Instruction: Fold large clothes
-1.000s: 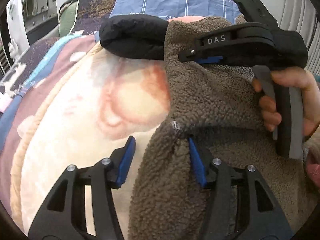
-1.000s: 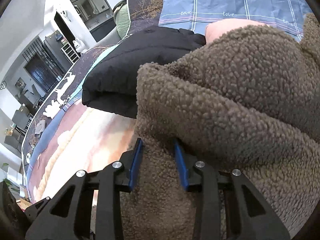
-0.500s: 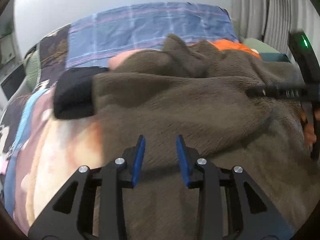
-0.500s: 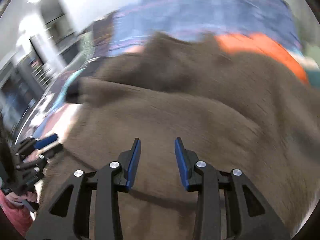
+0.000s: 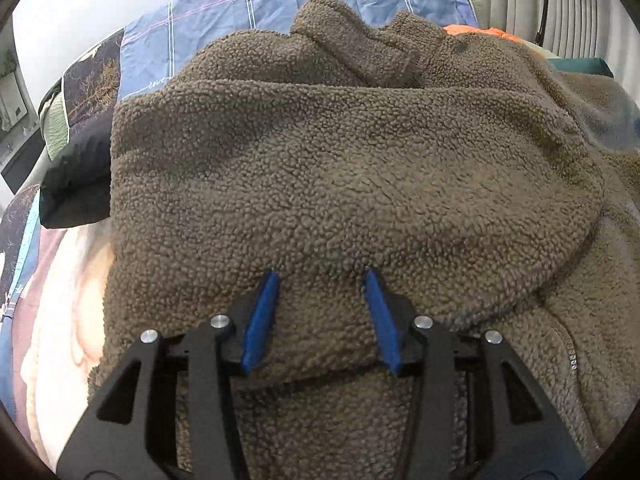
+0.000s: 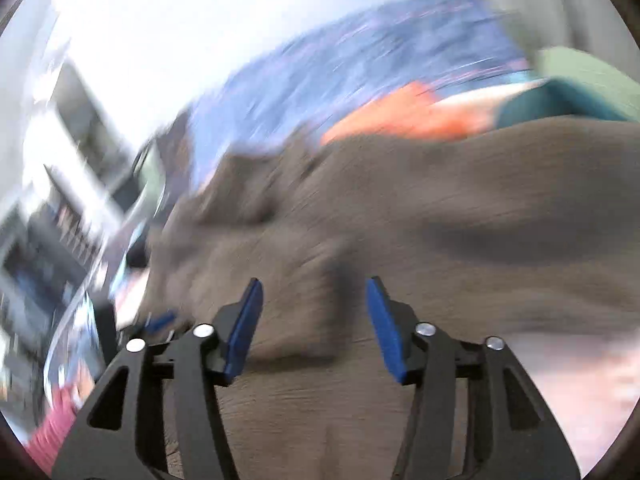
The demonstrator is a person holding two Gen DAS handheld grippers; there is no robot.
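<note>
The brown fleece jacket (image 5: 340, 168) is lying folded over, filling the frame's centre on the printed blanket (image 5: 60, 320). The left gripper (image 5: 322, 276) and right gripper (image 6: 314, 284) have just been opening, jaws spread, pinching nothing. Judging next: regrip a hem edge squarely, keeping layers aligned.

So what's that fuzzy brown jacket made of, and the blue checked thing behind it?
The brown jacket looks like sherpa-style fleece: its surface is a matte mass of tiny curly nubs, probably synthetic. The blue checked bedding looks like thin, smooth woven cloth, maybe cotton, given its flat surface and fine creases.
</note>
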